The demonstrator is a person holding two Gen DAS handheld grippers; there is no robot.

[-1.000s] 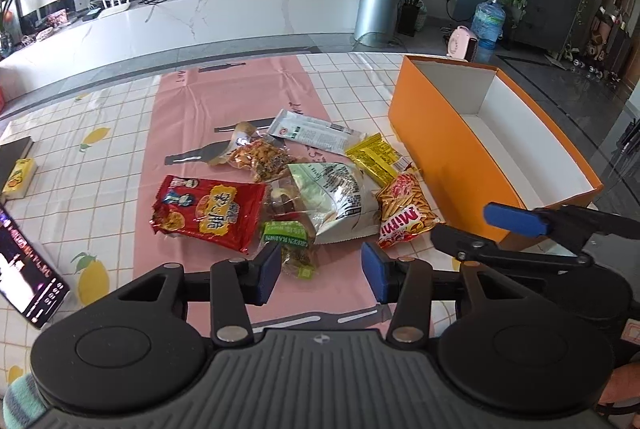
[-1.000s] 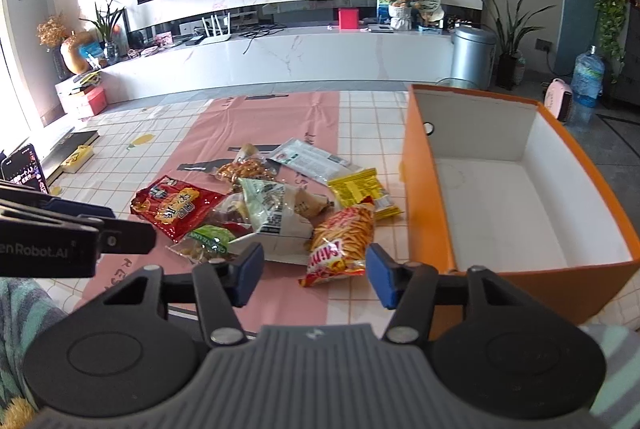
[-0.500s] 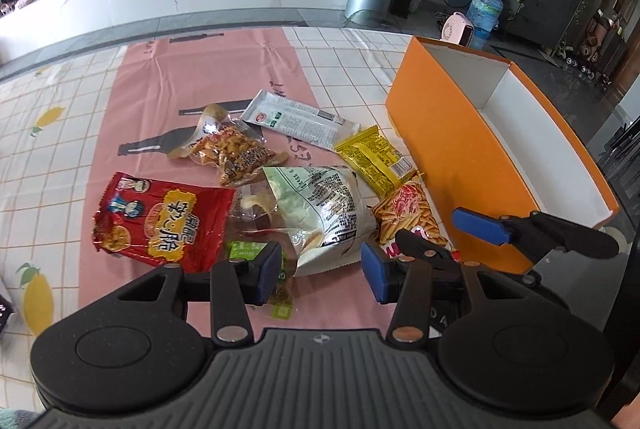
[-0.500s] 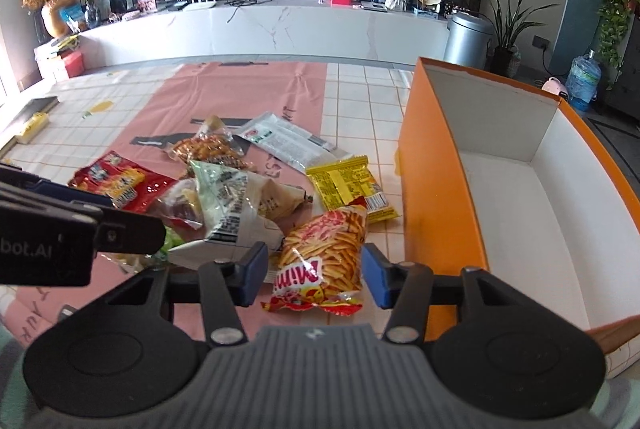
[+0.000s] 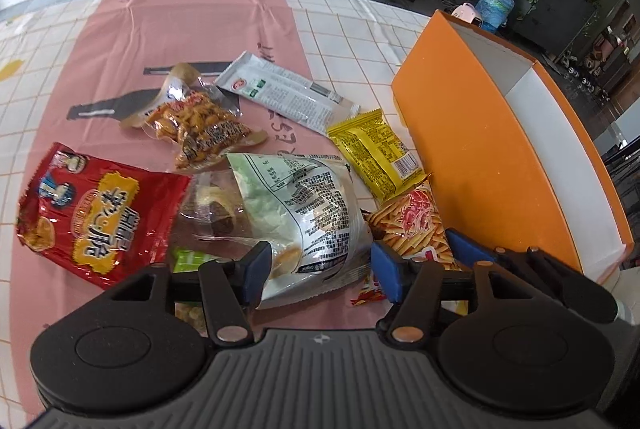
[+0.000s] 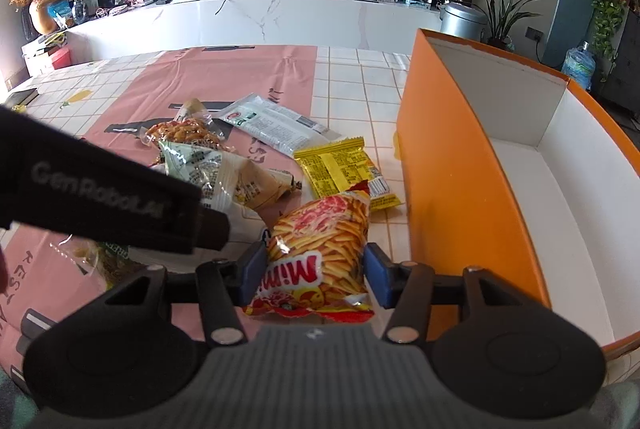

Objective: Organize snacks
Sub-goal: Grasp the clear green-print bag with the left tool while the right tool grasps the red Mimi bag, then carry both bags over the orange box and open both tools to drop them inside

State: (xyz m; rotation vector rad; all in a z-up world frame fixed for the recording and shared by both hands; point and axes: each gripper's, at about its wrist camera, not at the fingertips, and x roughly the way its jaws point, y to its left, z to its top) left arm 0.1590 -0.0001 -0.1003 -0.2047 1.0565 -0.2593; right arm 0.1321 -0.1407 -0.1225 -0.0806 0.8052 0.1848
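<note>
Several snack packets lie on the table beside an open orange box. My left gripper is open, its fingers either side of the near end of a pale green and silver bag. My right gripper is open, its fingers either side of an orange Mimi chip bag. Also there are a red packet, a peanut packet, a white packet and a yellow packet. The box looks empty inside.
The table has a pink runner over a tiled cloth. The left gripper's body crosses the left of the right wrist view. A white counter and a metal bin stand beyond the table.
Both grippers have moved forward and down onto the snack pile. The left now straddles the green and silver bag, the right straddles the Mimi bag. Both stay open.
</note>
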